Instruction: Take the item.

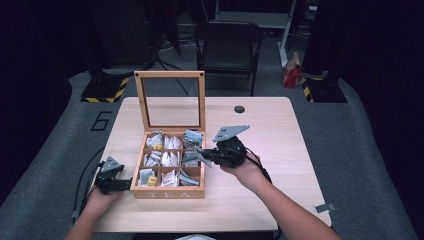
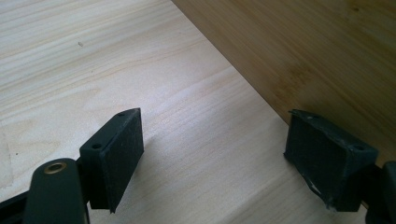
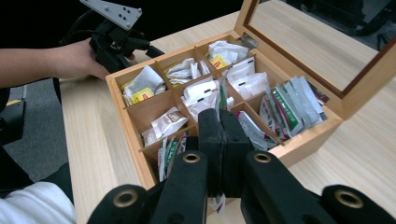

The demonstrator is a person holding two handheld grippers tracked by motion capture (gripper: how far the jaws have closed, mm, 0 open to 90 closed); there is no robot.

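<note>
right gripper (image 3: 219,140) pinching a white and green paper tea sachet (image 3: 219,100) above the open wooden tea box (image 1: 167,192).
its jaws are clamped on the sachet's lower edge; the left gripper (image 2: 212,154), jaws spread and empty, rests against the box's outer wall.

"TEA" on front wall of wooden box (image 1: 170,194); "6" on floor mat (image 1: 101,120) (grey)
</note>
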